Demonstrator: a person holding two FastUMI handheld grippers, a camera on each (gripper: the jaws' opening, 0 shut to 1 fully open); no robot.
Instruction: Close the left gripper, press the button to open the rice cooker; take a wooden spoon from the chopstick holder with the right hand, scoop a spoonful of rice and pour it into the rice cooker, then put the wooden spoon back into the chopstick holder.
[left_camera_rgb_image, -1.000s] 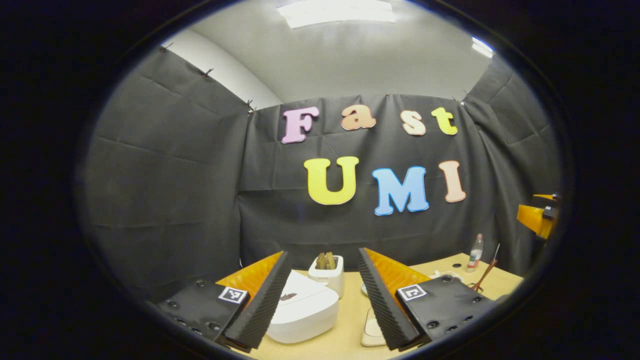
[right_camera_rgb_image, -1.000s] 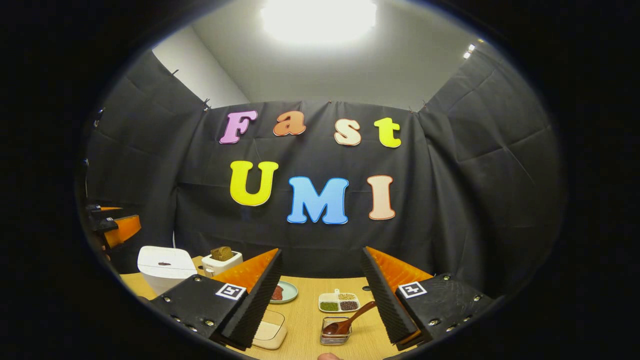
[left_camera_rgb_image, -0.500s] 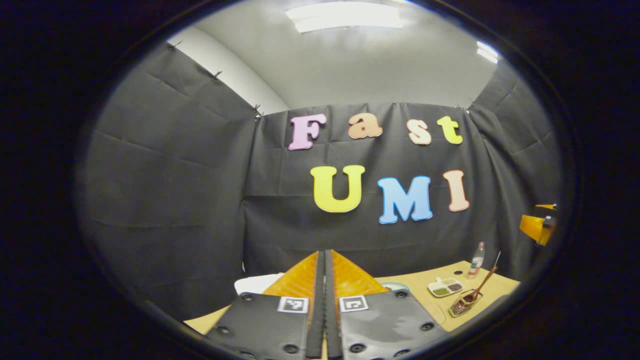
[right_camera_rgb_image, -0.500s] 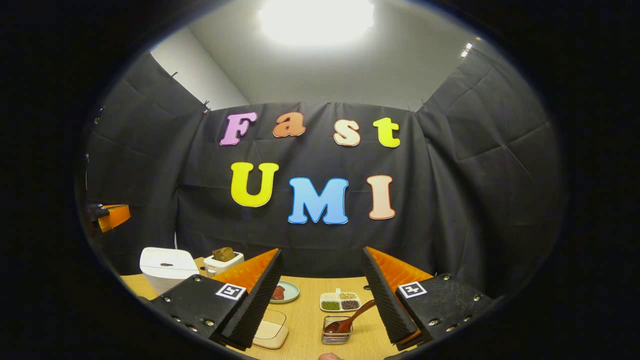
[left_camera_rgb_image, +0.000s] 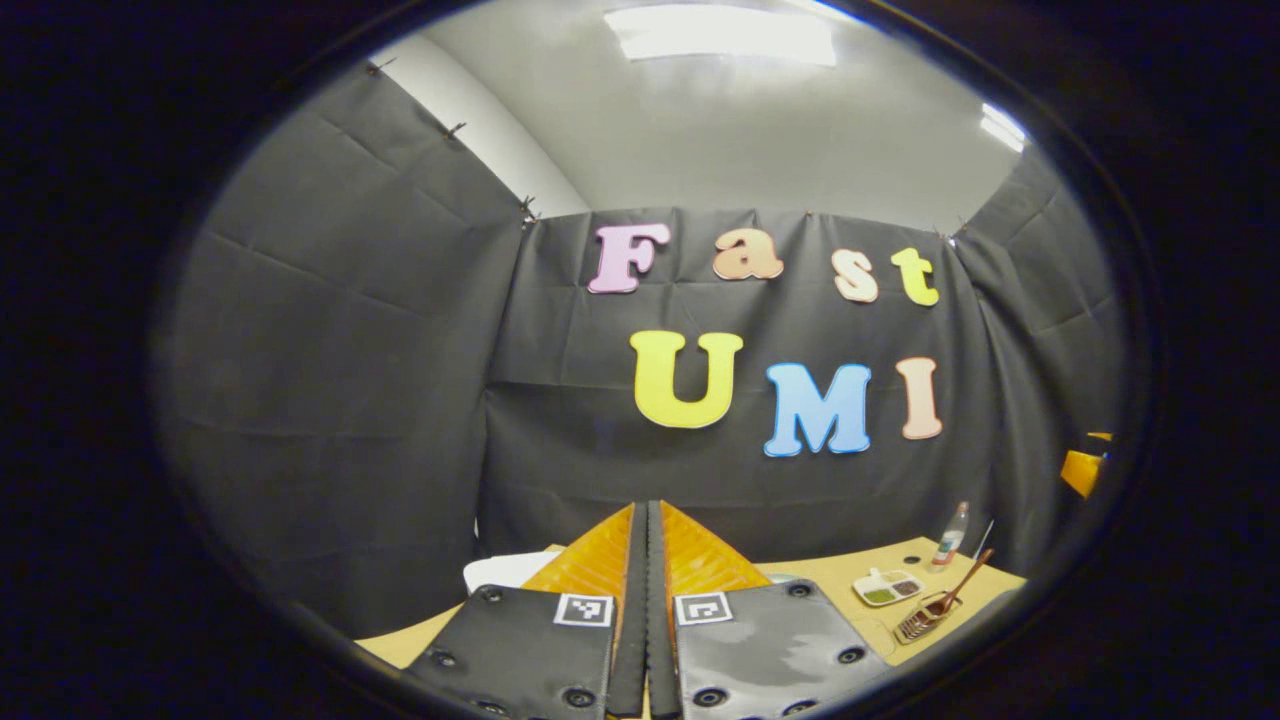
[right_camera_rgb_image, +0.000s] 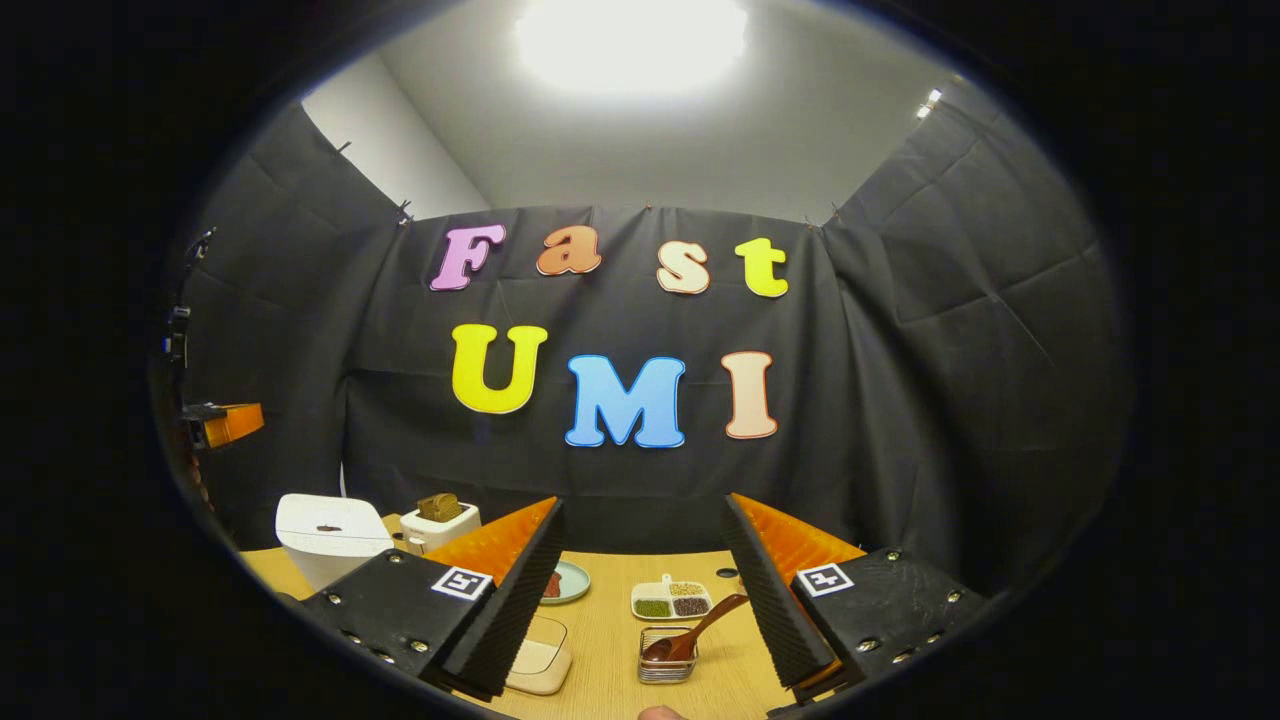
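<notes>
We are in a staged recording booth, not a real kitchen. Black cloth (right_camera_rgb_image: 950, 330) is pinned up as walls on three sides, with a plain white ceiling and a bright ceiling light (right_camera_rgb_image: 632, 35) above. On a light wooden table (right_camera_rgb_image: 610, 640) we see kitchen props laid out: a white rice cooker (right_camera_rgb_image: 330, 535) at the far left, a toaster (right_camera_rgb_image: 440, 520) just beside it, a divided dish of grains (right_camera_rgb_image: 672, 600), a small plate (right_camera_rgb_image: 568, 582) and a wire chopstick holder (right_camera_rgb_image: 668, 660) with a wooden spoon (right_camera_rgb_image: 695, 632).
</notes>
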